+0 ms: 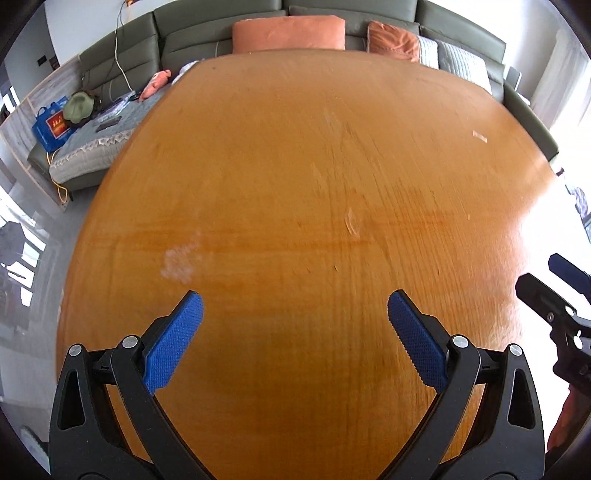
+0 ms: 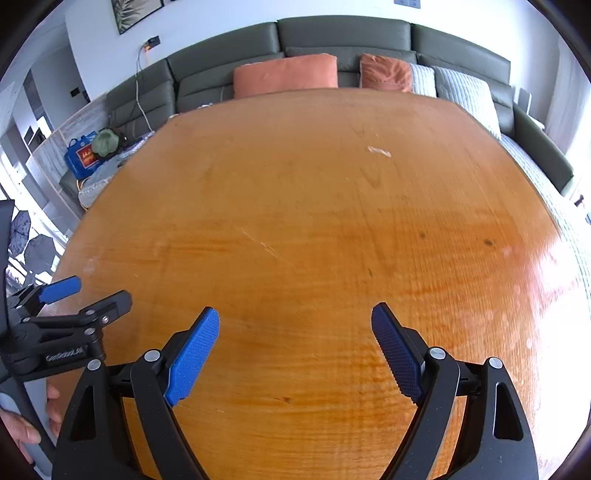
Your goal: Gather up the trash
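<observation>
A: The biggest thing here is the wooden table [image 1: 295, 184]. It fills almost all the view, and behind its far edge stands the grey sofa [image 2: 343, 33] with two orange cushions [image 2: 286, 74].

B: And the trash? I see almost nothing on the top.

A: Only one small pale scrap [image 2: 379, 151], perhaps a bit of torn paper or wrapper. It lies flat on the wood, in the far right part of the table, well apart from both tools and not close to any edge.

B: How will it handle, do you think?

A: I judge it very light and thin, soft, not fragile. The difficulty is that it lies flat, so the pads must come down nearly onto the wood and pinch it across its narrow side, or one end may slip out.

B: What about the tongs?

A: The left gripper [image 1: 295, 310] is spread wide with nothing between its blue pads [image 1: 173, 343]. The right gripper [image 2: 295, 323] is also wide and empty. Both hang over the near part of the table, side by side.

B: Room to move?

A: Plenty. The top between the tools and the scrap is bare, only some scratches and a whitish smear [image 1: 179, 262]. The right tool is nearer to it, I would say.
</observation>
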